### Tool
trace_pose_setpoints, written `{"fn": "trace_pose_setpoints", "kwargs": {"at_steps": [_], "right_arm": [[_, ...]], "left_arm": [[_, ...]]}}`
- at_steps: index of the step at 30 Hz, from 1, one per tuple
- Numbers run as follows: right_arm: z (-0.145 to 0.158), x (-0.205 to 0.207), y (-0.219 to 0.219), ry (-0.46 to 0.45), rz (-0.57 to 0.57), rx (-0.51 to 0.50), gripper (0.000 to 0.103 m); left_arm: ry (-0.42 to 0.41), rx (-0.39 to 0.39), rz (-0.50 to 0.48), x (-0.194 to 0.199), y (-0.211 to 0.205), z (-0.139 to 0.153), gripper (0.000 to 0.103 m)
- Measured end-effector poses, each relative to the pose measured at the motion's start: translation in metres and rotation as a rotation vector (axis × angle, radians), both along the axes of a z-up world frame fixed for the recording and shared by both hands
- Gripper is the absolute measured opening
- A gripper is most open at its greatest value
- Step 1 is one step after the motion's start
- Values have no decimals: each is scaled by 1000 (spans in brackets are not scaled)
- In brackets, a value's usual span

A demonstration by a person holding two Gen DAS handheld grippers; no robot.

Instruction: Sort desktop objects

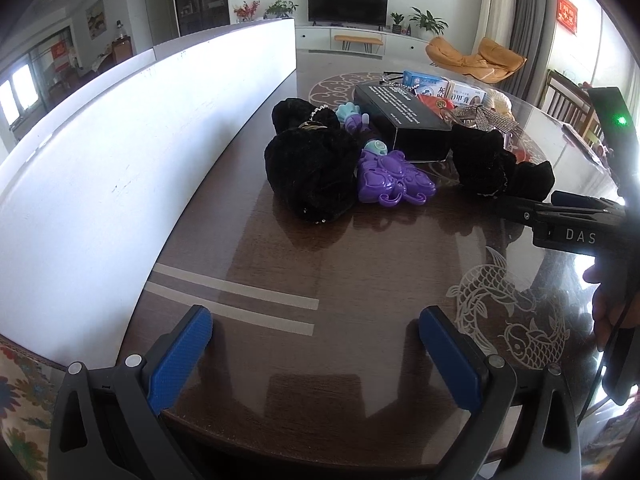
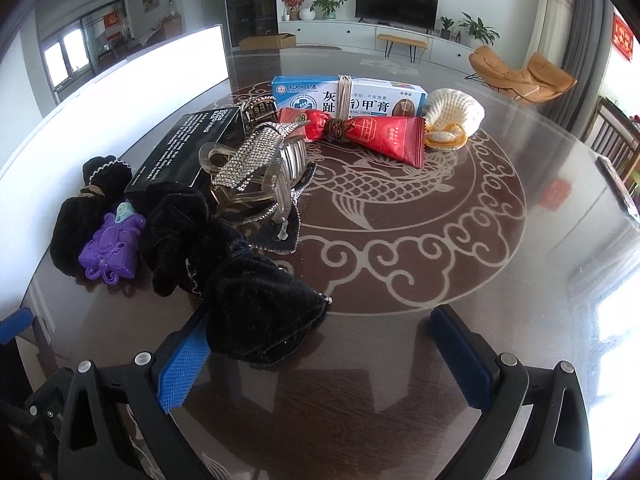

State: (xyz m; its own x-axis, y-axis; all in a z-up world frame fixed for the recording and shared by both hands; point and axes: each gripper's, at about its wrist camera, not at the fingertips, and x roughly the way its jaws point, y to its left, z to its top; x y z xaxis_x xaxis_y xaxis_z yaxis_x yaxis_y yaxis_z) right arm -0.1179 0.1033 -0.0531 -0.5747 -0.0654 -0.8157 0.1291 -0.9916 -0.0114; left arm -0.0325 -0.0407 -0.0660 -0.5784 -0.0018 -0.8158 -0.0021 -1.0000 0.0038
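just ahead, black velvet bow [image 2: 264,312] overlaps right gripper [image 2: 320,344] finger

Black velvet scrunchies [image 2: 256,312], purple toy [image 2: 112,248], black box [image 2: 188,148] – clustered (medicine carton [image 2: 348,94] behind).

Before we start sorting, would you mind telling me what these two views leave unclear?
- Black box: in both views its near end is covered by the black velvet scrunchies.
- Medicine carton: in the left wrist view it is small, and the box cuts off its lower part.
- Clear hair clip: in the right wrist view the rhinestone strip draped over it hides its hinge.
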Motion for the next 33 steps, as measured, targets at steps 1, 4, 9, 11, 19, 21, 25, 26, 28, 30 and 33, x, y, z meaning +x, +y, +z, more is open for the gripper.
{"fn": "trace_pose_setpoints", "kwargs": {"at_steps": [1,4,9,11,19,21,25,26,28,30,33], "right_arm": [[0,1,2,1,0,1,103],[0,1,5,1,-2,-1,103],[-1,0,6,1,-3,0,103],[-1,0,6,1,-3,0,103],[-1,1,6,2,-3,0,103],[-1,0,6,2,-3,0,103],[-1,0,6,2,-3,1,103],[-1,1,6,2,-3,1,103],[-1,1,7,2,-3,1,103],[-1,1,7,2,-3,1,103],[-1,1,7,2,-4,1,103]], "left_arm": [[-17,1,7,-3,0,0,103],[-44,-1,7,-16,2,0,103],[-72,-2,-43,-50,9,0,103],[-84,-3,-57,-65,13,0,103],[-44,0,-119,-105,29,-1,103],[-26,1,-129,-115,31,-1,103],[-10,3,-135,-129,34,0,103],[-8,3,-133,-132,35,0,103],[3,4,-127,-136,34,1,103],[4,3,-124,-140,38,-1,103],[5,4,-123,-144,40,-1,103]]}}
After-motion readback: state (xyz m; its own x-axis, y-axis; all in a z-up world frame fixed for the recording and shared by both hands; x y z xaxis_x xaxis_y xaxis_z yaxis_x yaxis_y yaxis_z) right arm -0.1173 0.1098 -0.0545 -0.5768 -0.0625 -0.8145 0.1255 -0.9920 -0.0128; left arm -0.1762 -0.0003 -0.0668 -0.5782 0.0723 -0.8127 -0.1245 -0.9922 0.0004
